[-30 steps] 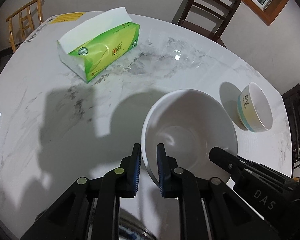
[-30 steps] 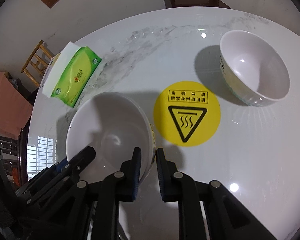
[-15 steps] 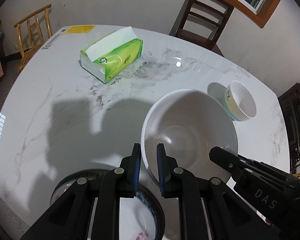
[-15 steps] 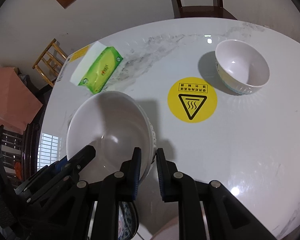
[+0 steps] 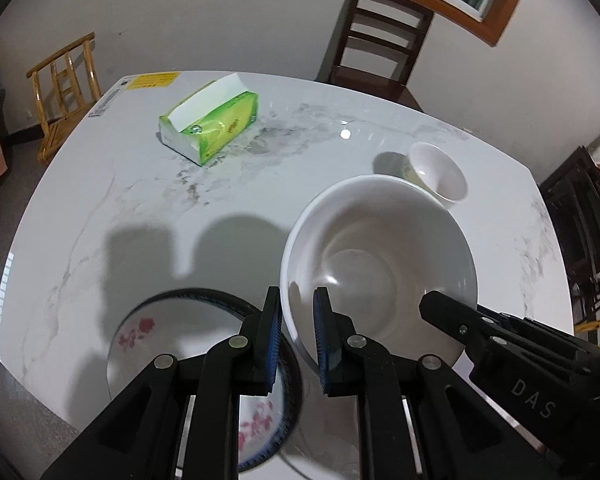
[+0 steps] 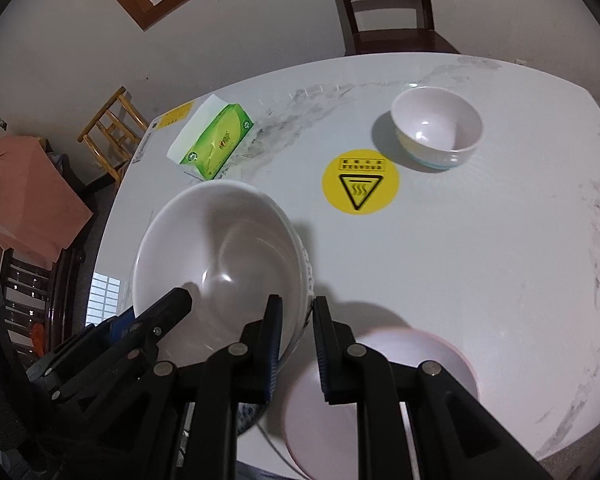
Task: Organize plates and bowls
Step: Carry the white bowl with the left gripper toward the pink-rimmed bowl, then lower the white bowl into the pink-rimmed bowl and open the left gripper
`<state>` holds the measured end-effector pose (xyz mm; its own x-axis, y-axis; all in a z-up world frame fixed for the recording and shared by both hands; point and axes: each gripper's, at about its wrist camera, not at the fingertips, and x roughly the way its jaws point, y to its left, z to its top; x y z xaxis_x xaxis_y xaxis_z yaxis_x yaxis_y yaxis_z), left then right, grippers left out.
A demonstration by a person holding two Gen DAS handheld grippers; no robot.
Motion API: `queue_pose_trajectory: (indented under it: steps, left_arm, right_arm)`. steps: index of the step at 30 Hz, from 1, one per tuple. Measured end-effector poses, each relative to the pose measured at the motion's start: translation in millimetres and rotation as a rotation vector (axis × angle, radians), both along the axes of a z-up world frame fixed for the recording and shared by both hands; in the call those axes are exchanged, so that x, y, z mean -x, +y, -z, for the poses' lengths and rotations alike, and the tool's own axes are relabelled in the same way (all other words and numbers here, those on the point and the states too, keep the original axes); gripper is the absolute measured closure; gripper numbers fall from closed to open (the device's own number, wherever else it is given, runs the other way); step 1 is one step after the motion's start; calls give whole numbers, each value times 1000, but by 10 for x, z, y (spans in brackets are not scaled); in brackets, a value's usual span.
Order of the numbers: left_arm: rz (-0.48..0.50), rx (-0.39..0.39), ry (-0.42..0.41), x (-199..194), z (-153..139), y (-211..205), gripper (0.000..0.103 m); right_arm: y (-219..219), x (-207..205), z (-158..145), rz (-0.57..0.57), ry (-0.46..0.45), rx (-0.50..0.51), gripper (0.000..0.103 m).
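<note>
I have both grippers clamped on the same big white bowl (image 5: 380, 264), one on each side of its rim. My left gripper (image 5: 296, 336) pinches the rim's left edge, one blue pad inside the bowl and one outside. My right gripper (image 6: 294, 340) pinches the opposite edge the same way, and in the left wrist view its black fingers (image 5: 456, 316) reach in over the bowl's far side. The bowl hangs above the marble table (image 6: 460, 260), tilted a little, and throws a shadow on the tabletop.

Below the bowl on the near part of the table I see a plate with a dark blue rim and pink flowers (image 5: 180, 340). Beside it, in the right wrist view, sits a plain pale plate (image 6: 420, 360).

Farther out a small white bowl (image 6: 438, 128) stands alone, near a round yellow warning sticker (image 6: 360, 180). A green tissue box (image 5: 208, 124) lies toward the far left corner. Wooden chairs (image 5: 380, 36) stand around the table.
</note>
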<state>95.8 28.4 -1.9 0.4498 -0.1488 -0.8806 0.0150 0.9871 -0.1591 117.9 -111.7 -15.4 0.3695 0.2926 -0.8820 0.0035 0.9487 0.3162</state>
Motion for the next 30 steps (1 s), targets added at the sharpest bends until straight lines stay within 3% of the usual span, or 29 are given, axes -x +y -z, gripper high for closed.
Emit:
queue_pose_trajectory:
  steps: [8, 15, 23, 30]
  left_arm:
    - [64, 16, 0, 338, -27, -350, 90]
    - [117, 11, 48, 576, 199, -653, 90]
    - [131, -15, 126, 650, 563, -789, 90]
    - [135, -31, 154, 633, 694, -829, 90]
  right_arm:
    - [-331, 517, -91, 36, -26, 36, 87]
    - [-643, 892, 138, 76, 18, 41, 87]
    - [-775, 956, 463, 89, 77, 45, 87]
    - [-786, 934, 614, 80, 107, 54, 86]
